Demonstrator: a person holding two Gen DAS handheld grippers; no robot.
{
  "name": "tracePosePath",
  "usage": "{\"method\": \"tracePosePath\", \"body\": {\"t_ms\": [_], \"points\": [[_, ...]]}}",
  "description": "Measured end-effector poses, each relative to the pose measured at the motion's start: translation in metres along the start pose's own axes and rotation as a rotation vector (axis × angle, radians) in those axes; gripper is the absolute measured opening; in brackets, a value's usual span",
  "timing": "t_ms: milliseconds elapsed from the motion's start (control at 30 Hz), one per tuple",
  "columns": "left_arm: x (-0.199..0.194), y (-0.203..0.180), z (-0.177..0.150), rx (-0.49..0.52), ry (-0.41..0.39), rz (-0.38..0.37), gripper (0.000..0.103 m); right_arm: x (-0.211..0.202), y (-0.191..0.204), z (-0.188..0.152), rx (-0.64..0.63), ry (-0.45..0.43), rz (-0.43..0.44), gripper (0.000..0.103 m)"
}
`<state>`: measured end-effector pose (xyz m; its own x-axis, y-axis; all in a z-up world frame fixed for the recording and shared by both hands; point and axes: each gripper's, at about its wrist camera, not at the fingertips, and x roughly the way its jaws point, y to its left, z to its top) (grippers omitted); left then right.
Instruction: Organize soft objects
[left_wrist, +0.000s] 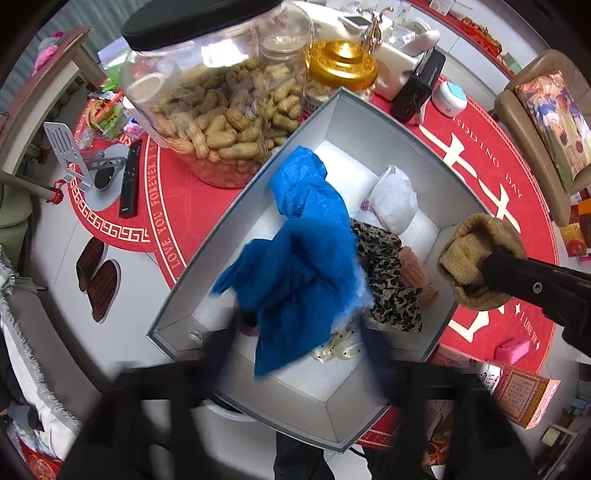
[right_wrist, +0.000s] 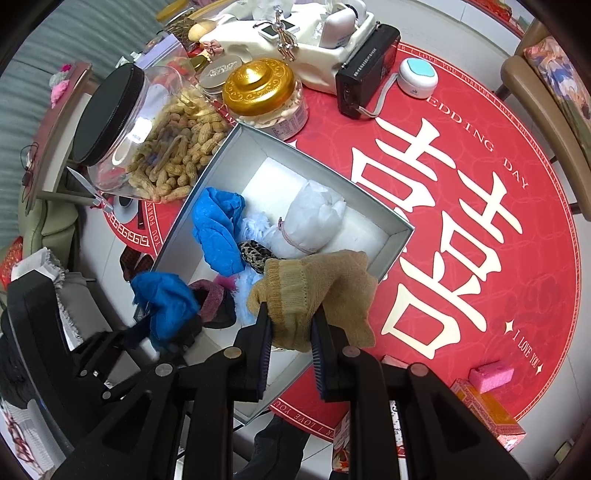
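The tan sock (right_wrist: 314, 291) is pinched at its ribbed cuff between the two pads of the right gripper (right_wrist: 291, 332). It hangs over the box (right_wrist: 400, 230), above the long rim that faces the big white character on the mat, with part of it past that rim. In the left wrist view the sock (left_wrist: 476, 258) sits at the tip of the right gripper's black finger, just beside the same rim.

The left gripper (left_wrist: 299, 343) points down into the box with its jaws spread wide. A blue cloth (left_wrist: 295, 266) lies between its blurred fingers (left_wrist: 221, 343); I cannot tell if they touch it.

Inside the box the blue cloth fills the middle. A leopard-print piece (left_wrist: 388, 273) and a pink ribbed piece (left_wrist: 417, 273) lie beside it toward the sock's side. A white bundle (left_wrist: 395, 203) rests near the far corner. The white floor is bare at the far end and at the near corner.

The box stands on a red mat (right_wrist: 480, 122). A jar of peanuts (right_wrist: 166, 151) touches or nearly touches its far left rim, and a gold-lidded jar (right_wrist: 262, 96) stands at its far corner. The mat to the right of the box is open, up to a pink block (right_wrist: 491, 374) near the mat's edge.
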<state>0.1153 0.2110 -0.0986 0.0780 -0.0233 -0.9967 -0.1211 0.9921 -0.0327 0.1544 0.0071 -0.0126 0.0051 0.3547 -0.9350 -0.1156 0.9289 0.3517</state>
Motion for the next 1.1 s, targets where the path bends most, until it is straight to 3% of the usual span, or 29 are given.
{"method": "tracePosePath", "body": {"t_ms": [33, 67, 133, 200, 333, 467, 533, 667, 833, 1100], "points": [[-0.001, 0.000, -0.001, -0.002, -0.007, -0.001, 0.095, 0.000, 0.000, 0.000, -0.001, 0.001, 0.002, 0.040], [-0.004, 0.000, -0.002, -0.001, -0.025, 0.009, 0.095, 0.000, 0.000, -0.001, -0.002, 0.002, 0.003, 0.062], [-0.010, -0.001, -0.004, 0.012, -0.054, 0.031, 0.095, -0.002, 0.000, -0.003, -0.004, -0.005, 0.006, 0.085], [-0.011, -0.003, -0.004, 0.027, -0.036, 0.052, 0.095, -0.006, 0.001, -0.007, -0.016, -0.013, 0.006, 0.085], [-0.021, -0.002, -0.007, 0.049, -0.074, 0.076, 0.095, -0.019, 0.004, -0.016, -0.026, -0.044, -0.013, 0.103], [-0.047, 0.005, -0.014, 0.025, -0.144, 0.046, 0.095, -0.037, 0.005, -0.025, -0.021, -0.073, -0.007, 0.103], [-0.052, 0.008, -0.017, 0.029, -0.125, -0.018, 0.095, -0.048, 0.009, -0.030, -0.024, -0.080, -0.013, 0.103], [-0.062, 0.010, -0.025, 0.050, -0.096, 0.024, 0.095, -0.066, 0.016, -0.040, -0.028, -0.093, -0.021, 0.103], [-0.079, 0.015, -0.039, 0.026, -0.078, 0.016, 0.095, -0.078, 0.023, -0.051, -0.014, -0.076, -0.028, 0.103], [-0.099, 0.012, -0.066, 0.031, -0.103, 0.026, 0.095, -0.091, 0.034, -0.072, -0.033, -0.092, -0.034, 0.103]]}}
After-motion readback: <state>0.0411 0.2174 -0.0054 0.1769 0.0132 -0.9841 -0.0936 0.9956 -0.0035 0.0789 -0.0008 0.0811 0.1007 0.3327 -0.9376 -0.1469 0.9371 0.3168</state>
